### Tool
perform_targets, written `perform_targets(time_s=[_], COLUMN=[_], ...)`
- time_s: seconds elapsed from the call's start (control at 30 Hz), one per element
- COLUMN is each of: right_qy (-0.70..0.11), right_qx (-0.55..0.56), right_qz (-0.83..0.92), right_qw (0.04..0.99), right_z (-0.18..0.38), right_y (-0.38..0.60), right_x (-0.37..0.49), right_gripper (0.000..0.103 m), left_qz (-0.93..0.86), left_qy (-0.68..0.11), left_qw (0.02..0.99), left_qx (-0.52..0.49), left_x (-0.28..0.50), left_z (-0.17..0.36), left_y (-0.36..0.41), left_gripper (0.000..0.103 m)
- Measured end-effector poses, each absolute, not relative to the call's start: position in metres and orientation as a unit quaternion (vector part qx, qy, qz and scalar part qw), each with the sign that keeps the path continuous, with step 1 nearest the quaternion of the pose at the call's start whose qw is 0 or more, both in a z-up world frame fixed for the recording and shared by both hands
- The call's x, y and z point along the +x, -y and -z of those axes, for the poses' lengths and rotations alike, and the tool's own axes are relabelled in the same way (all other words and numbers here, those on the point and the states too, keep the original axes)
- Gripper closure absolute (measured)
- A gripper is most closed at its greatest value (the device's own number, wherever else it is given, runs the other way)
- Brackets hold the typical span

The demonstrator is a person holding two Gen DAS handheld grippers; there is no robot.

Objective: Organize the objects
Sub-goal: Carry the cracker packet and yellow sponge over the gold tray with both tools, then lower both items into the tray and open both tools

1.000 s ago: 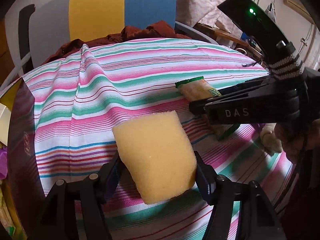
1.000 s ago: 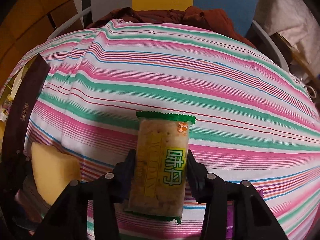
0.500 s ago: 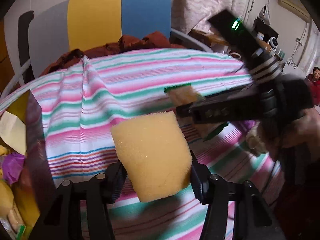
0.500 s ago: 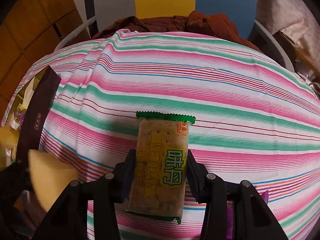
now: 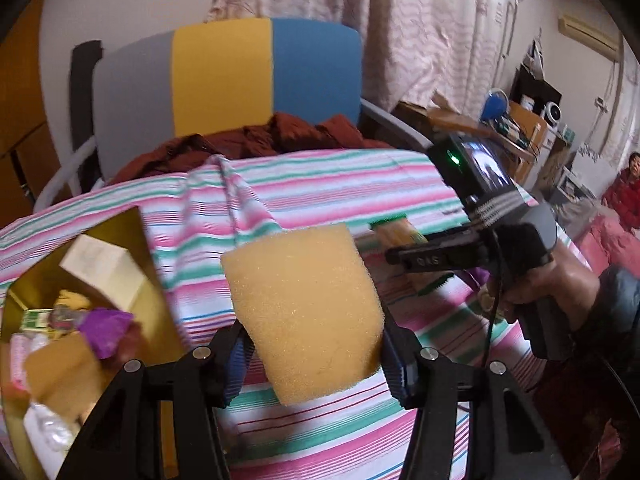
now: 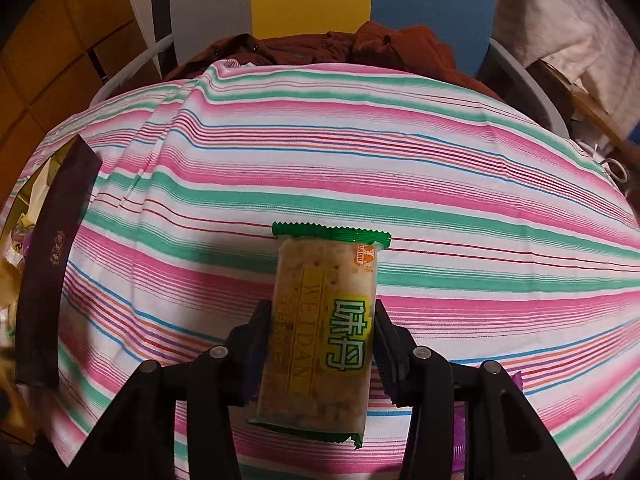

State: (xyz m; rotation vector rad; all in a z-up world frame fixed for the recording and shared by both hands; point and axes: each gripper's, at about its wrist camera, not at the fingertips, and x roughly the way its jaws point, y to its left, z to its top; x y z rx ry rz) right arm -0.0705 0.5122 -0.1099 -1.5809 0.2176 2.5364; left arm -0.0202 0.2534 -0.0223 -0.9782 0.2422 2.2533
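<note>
My left gripper (image 5: 314,344) is shut on a yellow sponge (image 5: 304,308), held above the striped tablecloth (image 5: 328,184). To its left stands an open gold-lined box (image 5: 132,236) holding several small items, among them a purple wrapper (image 5: 105,330) and a cream carton (image 5: 106,272). My right gripper (image 6: 318,344) is shut on a cracker pack (image 6: 324,320) with green ends and a yellow label, raised over the tablecloth (image 6: 360,168). The left wrist view shows that right gripper (image 5: 400,248) from the side, held by a hand (image 5: 560,292), with the cracker pack (image 5: 394,230) sticking out.
A dark brown box wall (image 6: 56,272) rises at the left edge in the right wrist view. Behind the table, a chair back (image 5: 240,76) in grey, yellow and blue carries a rust-brown garment (image 5: 280,136). A person in red (image 5: 626,196) sits far right near cluttered shelves (image 5: 524,120).
My left gripper has lifted and swung left with the sponge, bringing the open box and its contents into view. The sponge has left the right wrist view. The right gripper barely moved.
</note>
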Motion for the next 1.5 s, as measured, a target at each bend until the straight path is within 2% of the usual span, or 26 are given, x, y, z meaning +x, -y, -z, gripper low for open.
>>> perform_targets(time_s=[0.23,0.53,0.8,1.1,1.27,1.5], right_qy=[-0.073,-0.064,-0.070,-0.059,-0.059,-0.061], right_qx=[-0.514,-0.474,-0.436,-0.458,-0.461,-0.464], right_qz=[-0.853,-0.878,-0.891,-0.879,-0.878,-0.876], right_qw=[0.056,-0.017,-0.104,-0.120,-0.118,-0.113], right_z=[0.091,0.046,0.014,0.031,0.038,0.042], right_y=[-0.490,-0.407,-0.305,-0.245,-0.239,-0.237], right_x=[-0.066,-0.064,-0.061,-0.073,-0.075,-0.067], right_gripper=[0.055,0.055,0.055,0.055,0.040,0.037], left_qz=[-0.889,-0.922,-0.927,-0.931,-0.930,-0.928], left_qy=[-0.048,-0.002,0.009,-0.004,0.002,0.011], left_qw=[0.283,0.196,0.126,0.089,0.079,0.080], left_qx=[-0.358,-0.335,-0.352,-0.354,-0.359,-0.363], left_x=[-0.036,-0.057,-0.081,-0.091,-0.091,-0.088], left_z=[-0.003,-0.025,-0.009,0.005,0.010,0.011], left_y=[-0.193,-0.104,-0.047,-0.034,-0.029,-0.024], left_gripper=[0.047,0.046,0.046,0.042,0.041,0.038])
